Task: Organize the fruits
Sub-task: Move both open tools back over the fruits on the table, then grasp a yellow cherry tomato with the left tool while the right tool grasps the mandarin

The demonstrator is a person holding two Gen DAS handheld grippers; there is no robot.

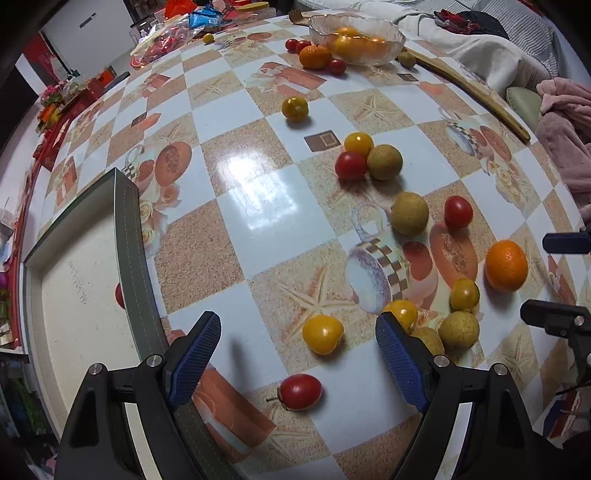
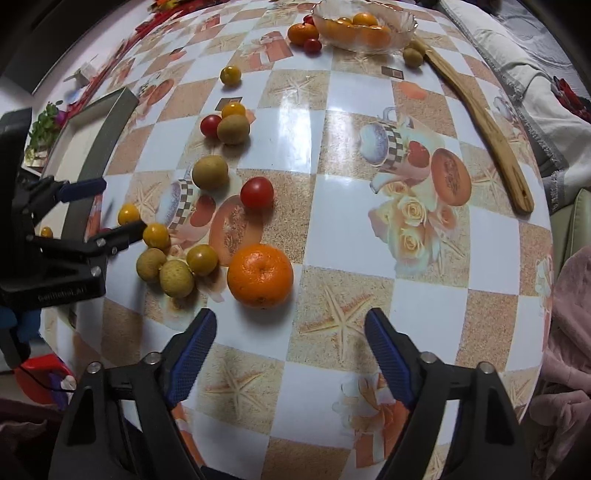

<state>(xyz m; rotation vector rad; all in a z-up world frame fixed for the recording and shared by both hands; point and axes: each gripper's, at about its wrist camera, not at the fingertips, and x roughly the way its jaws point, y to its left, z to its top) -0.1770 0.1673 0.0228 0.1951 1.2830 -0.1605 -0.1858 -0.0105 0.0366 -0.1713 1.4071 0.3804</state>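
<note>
The left gripper (image 1: 297, 356) is held wide apart above the checkered table (image 1: 258, 206), with a yellow tomato (image 1: 322, 334) and a red tomato (image 1: 300, 392) lying loose between its fingers, untouched. The right gripper (image 2: 290, 356) is likewise spread with nothing gripped, just short of an orange (image 2: 260, 276). Further fruit is scattered towards a glass bowl (image 2: 364, 27) of 4 or so oranges at the far edge.

Embossed "GenRobot.AI", partly legible, on left gripper (image 2: 83, 212) body; no other text readable
</note>
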